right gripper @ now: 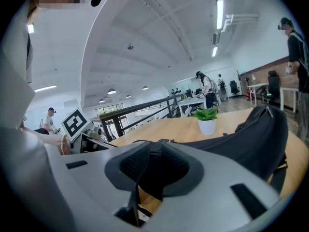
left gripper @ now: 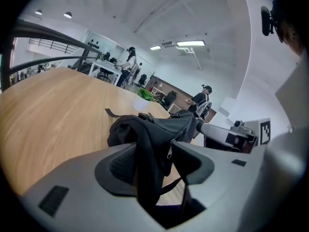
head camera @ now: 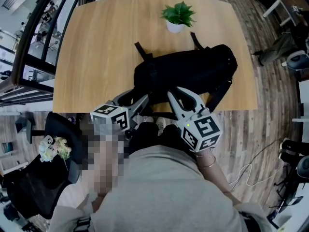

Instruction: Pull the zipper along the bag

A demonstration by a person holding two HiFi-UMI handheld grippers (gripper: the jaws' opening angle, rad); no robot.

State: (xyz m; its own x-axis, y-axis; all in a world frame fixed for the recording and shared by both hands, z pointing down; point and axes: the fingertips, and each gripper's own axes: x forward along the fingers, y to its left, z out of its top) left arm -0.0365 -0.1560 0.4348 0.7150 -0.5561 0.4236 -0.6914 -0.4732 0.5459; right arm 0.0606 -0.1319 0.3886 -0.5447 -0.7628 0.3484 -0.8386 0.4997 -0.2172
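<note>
A black bag (head camera: 188, 69) lies on the wooden table (head camera: 96, 57), close to its near edge. My left gripper (head camera: 134, 99) is at the bag's near left corner. In the left gripper view the left gripper (left gripper: 154, 161) stands open, with a fold of the bag (left gripper: 159, 124) hanging between its jaws. That fold leans on the left pad, and a small zipper pull (left gripper: 171, 148) dangles beside the right one. My right gripper (head camera: 181, 96) sits at the bag's near edge. In the right gripper view the right gripper (right gripper: 153, 163) is shut on dark fabric of the bag (right gripper: 251, 139).
A small potted plant (head camera: 177, 16) stands on the table behind the bag. A black office chair (head camera: 34, 178) is on the floor at the lower left. People and desks show far off in both gripper views. The table's near edge runs just under the grippers.
</note>
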